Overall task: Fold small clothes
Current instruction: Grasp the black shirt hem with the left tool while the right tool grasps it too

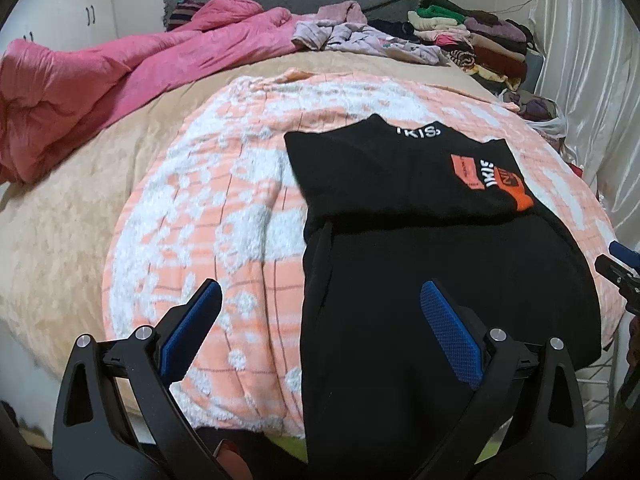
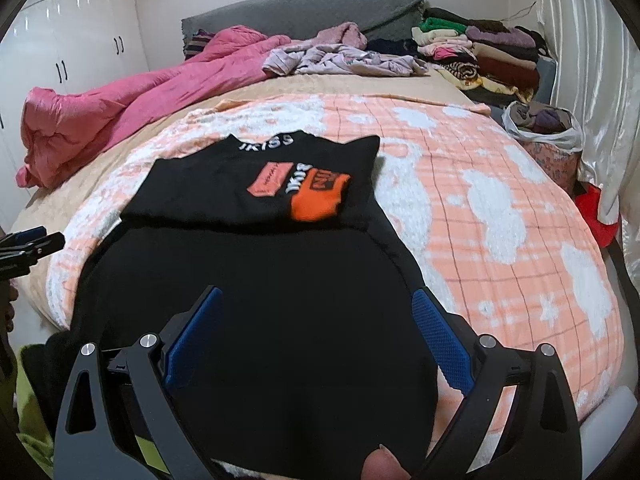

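Observation:
A black top [image 1: 400, 176] with orange patches and white lettering lies partly folded on an orange-and-white blanket [image 1: 224, 200] on the bed. Its far part is folded over, and its near part hangs over the bed's front edge. It also shows in the right wrist view [image 2: 256, 280]. My left gripper [image 1: 320, 300] is open and empty, above the garment's near left edge. My right gripper [image 2: 316, 308] is open and empty, above the garment's near part. Each gripper's tip shows at the edge of the other's view, the right one [image 1: 618, 268] and the left one [image 2: 32, 244].
A pink quilt [image 1: 92, 84] lies at the far left of the bed. Loose lilac clothes [image 1: 360, 38] and a stack of folded clothes [image 1: 476, 40] sit at the back. A bag of clothes [image 2: 544, 128] stands by the right curtain. White wardrobes [image 2: 80, 28] are at the left.

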Demonstrator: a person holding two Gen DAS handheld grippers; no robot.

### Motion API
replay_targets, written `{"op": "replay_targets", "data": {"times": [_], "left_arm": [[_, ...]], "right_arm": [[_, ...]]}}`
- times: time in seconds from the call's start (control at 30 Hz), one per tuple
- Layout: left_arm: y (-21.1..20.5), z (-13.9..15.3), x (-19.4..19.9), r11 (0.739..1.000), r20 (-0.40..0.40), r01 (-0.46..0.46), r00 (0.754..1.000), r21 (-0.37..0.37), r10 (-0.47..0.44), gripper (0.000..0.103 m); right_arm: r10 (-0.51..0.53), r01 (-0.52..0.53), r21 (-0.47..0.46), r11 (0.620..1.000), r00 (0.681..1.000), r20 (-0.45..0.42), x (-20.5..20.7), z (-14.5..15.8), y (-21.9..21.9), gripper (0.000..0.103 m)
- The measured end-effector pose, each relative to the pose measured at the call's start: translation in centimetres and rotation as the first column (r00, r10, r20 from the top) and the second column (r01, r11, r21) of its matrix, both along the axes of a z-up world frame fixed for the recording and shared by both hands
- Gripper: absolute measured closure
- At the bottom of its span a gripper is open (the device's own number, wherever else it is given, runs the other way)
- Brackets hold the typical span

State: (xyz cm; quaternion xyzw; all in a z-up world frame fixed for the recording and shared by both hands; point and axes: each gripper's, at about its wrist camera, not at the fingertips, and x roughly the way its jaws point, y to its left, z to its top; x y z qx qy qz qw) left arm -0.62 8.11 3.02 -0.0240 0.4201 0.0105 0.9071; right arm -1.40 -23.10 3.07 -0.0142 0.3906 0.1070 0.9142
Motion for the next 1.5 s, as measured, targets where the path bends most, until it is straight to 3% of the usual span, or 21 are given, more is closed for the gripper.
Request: {"op": "replay_targets", "data": {"times": [0.47, 0.57, 0.8, 1.17, 1.37, 1.5], "left_arm": [[2.0, -2.3, -2.7, 0.998, -0.071, -0.018, 0.997, -0.052, 0.015, 0.010], [2.0, -3.2, -3.7, 0.998, -0.093, -0.010, 0.996, -0.057, 0.005, 0.014], [2.0, -5.2, -5.4, 0.991, -0.157, 0.017, 0.987, -0.132, -0.038, 0.033], [1.3, -8.0, -6.3, 0.978, -0.244, 0.024, 0.967, -0.209, -0.076, 0.040], [0.2, -9.2, -5.9, 0.978, -0.281, 0.043, 0.954, -0.204, -0.101, 0.040], [-0.5, -9.6, -5.9, 0.978, -0.291, 0.057, 0.950, -0.199, -0.115, 0.048]], "right_arm": [[-0.023, 0.021, -0.024, 0.999, 0.998, -0.051, -1.1, -2.3, -1.7, 0.008], [-0.031, 0.029, -0.030, 0.999, 0.997, -0.064, -1.4, -3.0, -2.1, 0.008], [-0.059, 0.055, -0.037, 0.998, 0.993, -0.103, -2.1, -4.5, -3.7, 0.008], [-0.095, 0.088, -0.047, 0.995, 0.983, -0.159, -3.5, -6.3, -6.0, 0.008], [-0.104, 0.100, -0.029, 0.995, 0.978, -0.180, -4.4, -6.9, -7.2, 0.008], [-0.093, 0.094, 0.000, 0.996, 0.976, -0.196, -4.7, -7.2, -7.6, 0.010]]}}
